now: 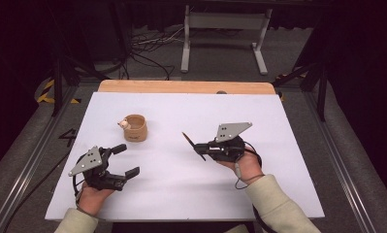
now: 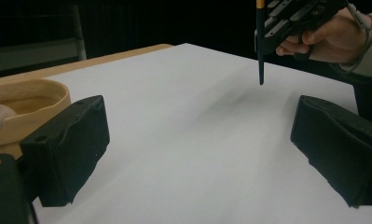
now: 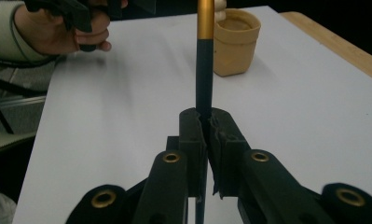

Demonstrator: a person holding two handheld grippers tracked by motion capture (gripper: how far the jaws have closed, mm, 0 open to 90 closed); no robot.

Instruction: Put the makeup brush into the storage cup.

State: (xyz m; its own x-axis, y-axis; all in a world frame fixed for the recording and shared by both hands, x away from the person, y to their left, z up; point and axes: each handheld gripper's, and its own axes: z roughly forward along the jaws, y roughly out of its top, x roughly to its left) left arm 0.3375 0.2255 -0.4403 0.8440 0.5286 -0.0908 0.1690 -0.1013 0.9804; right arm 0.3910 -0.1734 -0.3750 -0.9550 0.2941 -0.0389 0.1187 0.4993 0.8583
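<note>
2 grippers, right gripper [image 1: 199, 147] clamping pencil [image 1: 193, 145], left gripper [image 1: 125, 160] agape

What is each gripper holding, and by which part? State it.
The right gripper is shut on a dark pen, clamped on its dark shaft, below the gold band. The left gripper is open and holds nothing.

A white sheet [image 1: 181, 170] is seen spread over the table [image 1: 186, 87], whose bare far edge is pale wood. The cup [image 1: 135, 128] is tan, with a small cream-white figure [image 1: 124, 124] at its rim. The pencil [image 3: 204, 70] is dark navy, capped by a gold band. Both the left tool [image 1: 125, 160] and the right tool [image 1: 199, 148] are black, each topped by a grey plate, with brass-coloured rivets noted in the right gripper view. The sleeves [image 1: 278, 204] are cream.
</note>
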